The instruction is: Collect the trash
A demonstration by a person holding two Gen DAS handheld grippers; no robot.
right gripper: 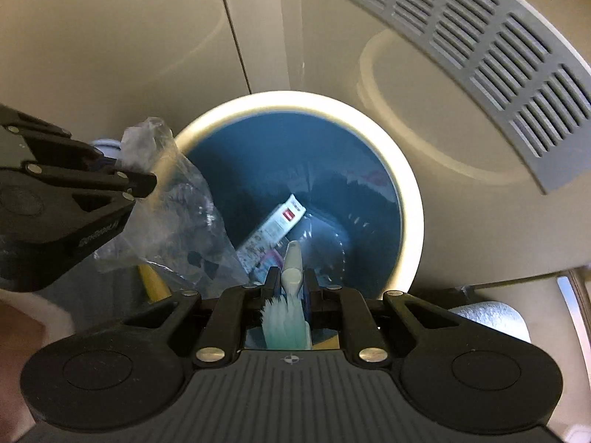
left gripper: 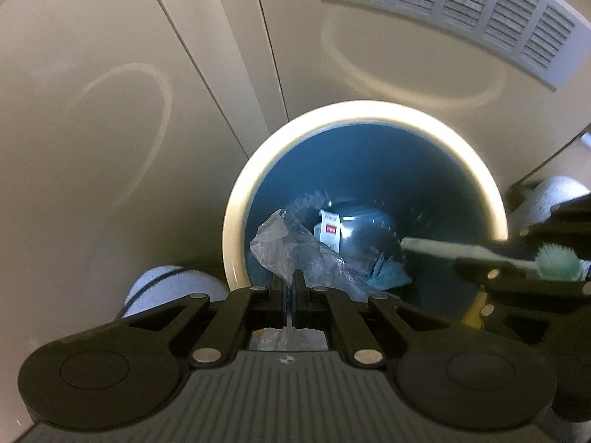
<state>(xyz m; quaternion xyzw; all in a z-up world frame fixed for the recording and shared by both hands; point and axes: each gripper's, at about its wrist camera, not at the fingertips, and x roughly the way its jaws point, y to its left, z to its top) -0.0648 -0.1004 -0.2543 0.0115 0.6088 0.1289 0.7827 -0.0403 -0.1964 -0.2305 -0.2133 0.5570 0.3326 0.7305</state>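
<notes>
I look down into the bin (left gripper: 369,118), which stands on the floor close before the wall with the vent grille (left gripper: 461,11). At the bottom of the bin lie a small carton (right gripper: 273,229) and other scraps. My left gripper (left gripper: 290,284) hangs over the near-left edge of the rim and clamps a plastic wrapper (left gripper: 280,243) — the wrapper reaches into the opening. To the right of it, my right gripper (right gripper: 291,280) pinches a toothbrush (right gripper: 291,262) over the near rim — the handle points into the bin, the bristles back toward the camera.
</notes>
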